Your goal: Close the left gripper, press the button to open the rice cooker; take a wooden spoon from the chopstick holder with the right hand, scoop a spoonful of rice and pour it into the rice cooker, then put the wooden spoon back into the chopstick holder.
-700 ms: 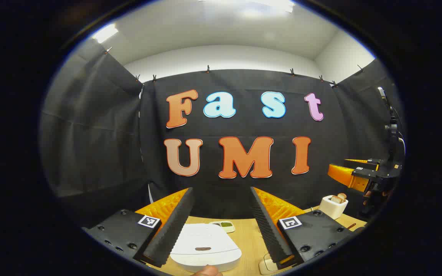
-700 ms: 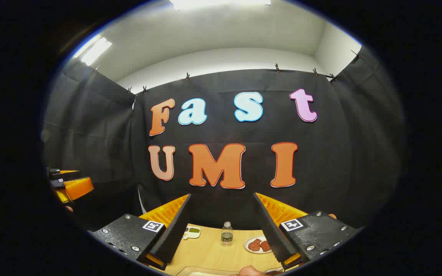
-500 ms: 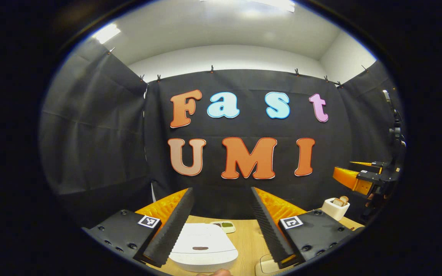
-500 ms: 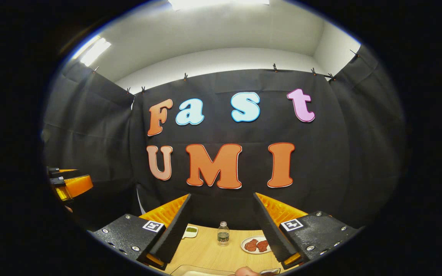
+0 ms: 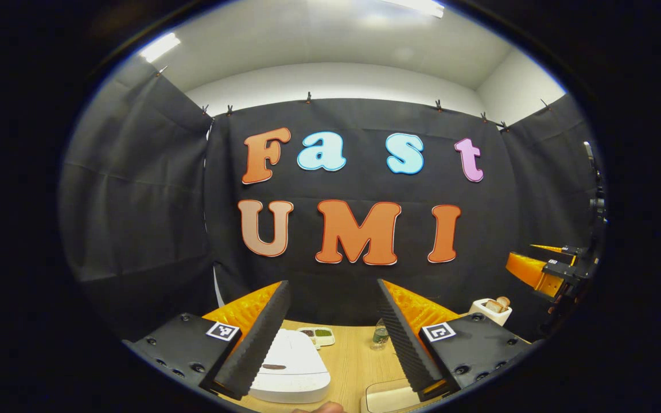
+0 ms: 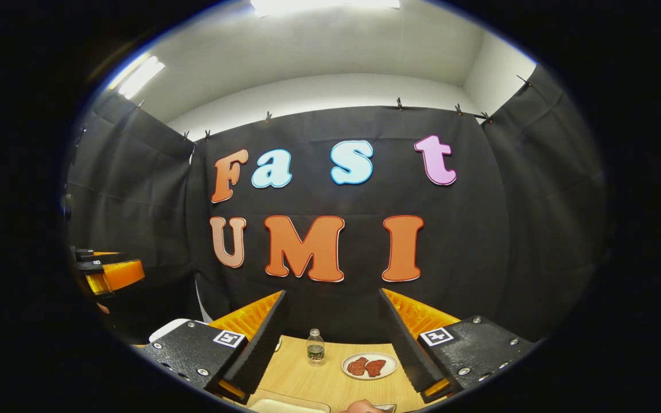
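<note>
The white rice cooker (image 5: 291, 370) sits on the wooden table (image 5: 353, 358), lid down, with a dark oval button (image 5: 273, 366) on top. My left gripper (image 5: 330, 285) hovers open above and behind it, nothing between its fingers. Far right stands the white chopstick holder (image 5: 492, 311) with wooden handles (image 5: 500, 302) poking out. My right gripper (image 5: 536, 265) hangs in the air just right of that holder. In the right gripper view my right gripper (image 6: 332, 293) is open and empty, the left gripper (image 6: 108, 274) is at the left edge, and a corner of the cooker (image 6: 165, 329) peeks out.
A small dish of green and brown bits (image 5: 316, 334) and a small bottle (image 5: 380, 334) stand at the back of the table. A plate of red meat (image 6: 368, 366) lies right of the bottle (image 6: 315, 347). A pale tray (image 5: 391, 398) lies at the near edge.
Both views have shifted: the rice cooker has slid left and farther off between the left fingers, the bottle has come into view, and bottle and plate have drifted left. Both grippers stay open.
</note>
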Demonstrator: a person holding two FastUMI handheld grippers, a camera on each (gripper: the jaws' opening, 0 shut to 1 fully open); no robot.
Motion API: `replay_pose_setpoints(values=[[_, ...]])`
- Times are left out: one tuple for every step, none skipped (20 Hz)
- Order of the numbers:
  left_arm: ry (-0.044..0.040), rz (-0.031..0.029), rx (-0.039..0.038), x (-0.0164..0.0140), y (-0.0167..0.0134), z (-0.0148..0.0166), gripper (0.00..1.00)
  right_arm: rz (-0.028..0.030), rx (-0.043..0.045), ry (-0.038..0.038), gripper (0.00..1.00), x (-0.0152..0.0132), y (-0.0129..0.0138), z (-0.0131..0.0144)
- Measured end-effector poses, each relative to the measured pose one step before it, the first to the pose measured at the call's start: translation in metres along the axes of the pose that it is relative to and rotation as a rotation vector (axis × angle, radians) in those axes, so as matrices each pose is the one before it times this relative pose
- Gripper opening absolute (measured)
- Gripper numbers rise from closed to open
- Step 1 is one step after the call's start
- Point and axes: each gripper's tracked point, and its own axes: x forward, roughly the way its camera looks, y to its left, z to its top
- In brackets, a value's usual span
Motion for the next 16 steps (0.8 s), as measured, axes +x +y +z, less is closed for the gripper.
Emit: replay_pose_setpoints(values=[[0.00261,0.00788,0.00200,0.00122,-0.00019,-0.00169,1.00,0.00004,-0.00288,-0.00113,0.95,0.00040,-0.00179,-0.00127],[0.00048,0.00107,0.00077,0.00119,-0.00151,-0.00023,1.00,-0.00204,-0.00566,0.00173,0.95,0.00119,-0.00259,-0.00223],[0.00339,0.00922,0.00436,0.00226,0.00240,-0.00051,1.00,-0.00181,-0.00430,0.00382,0.95,-0.00016,-0.00214,-0.00160],[0.00434,0.01731,0.01012,0.00172,0.00349,-0.00009,1.00,0.00039,0.00192,0.00434,0.95,0.00072,-0.00111,-0.00187],[0.00728,0.01970,0.01193,0.00136,0.00342,-0.00196,1.00,0.00355,0.00525,0.00625,0.95,0.00040,0.00069,-0.00202],[0.00556,0.00867,0.01130,0.00103,0.00192,-0.00120,1.00,0.00589,0.00675,0.00327,0.98,0.00062,0.00115,-0.00128],[0.00743,0.01084,0.01102,0.00199,0.00416,-0.00098,1.00,0.00257,0.00340,0.00523,0.98,0.00188,0.00030,-0.00253],[0.00127,0.01161,0.00771,0.00155,0.00369,0.00006,1.00,0.00210,0.00328,0.00464,0.95,0.00238,-0.00001,-0.00144],[0.00415,0.01612,0.00717,0.00095,0.00480,-0.00086,1.00,0.00266,0.00162,0.00466,0.98,0.00158,0.00065,-0.00149],[0.00422,0.01367,0.00311,0.00172,0.00583,-0.00156,1.00,0.00212,0.00280,0.00657,0.98,0.00248,0.00014,-0.00219],[0.01117,0.01227,0.00041,0.00368,0.00524,-0.00431,1.00,0.00269,0.00432,0.00358,0.98,0.00189,0.00182,-0.00053],[0.01465,0.01737,-0.00249,0.00312,0.00928,-0.00337,1.00,-0.00078,0.00269,0.00374,0.95,0.00190,0.00027,-0.00205],[0.02046,0.01532,-0.00679,0.00524,0.00838,-0.00470,1.00,-0.00205,0.00250,0.00499,0.95,0.00185,-0.00058,-0.00219],[0.02361,0.00841,-0.01116,0.00534,0.00758,-0.00562,1.00,-0.00532,-0.00052,0.00816,0.95,0.00155,-0.00087,-0.00277],[0.02090,0.00563,-0.01225,0.00381,0.00619,-0.00465,1.00,-0.00443,-0.00115,0.00747,0.95,-0.00065,-0.00089,-0.00291],[0.01937,0.00060,-0.00879,0.00265,0.00657,-0.00404,1.00,-0.00728,-0.00443,0.00523,0.95,-0.00020,-0.00209,-0.00227]])
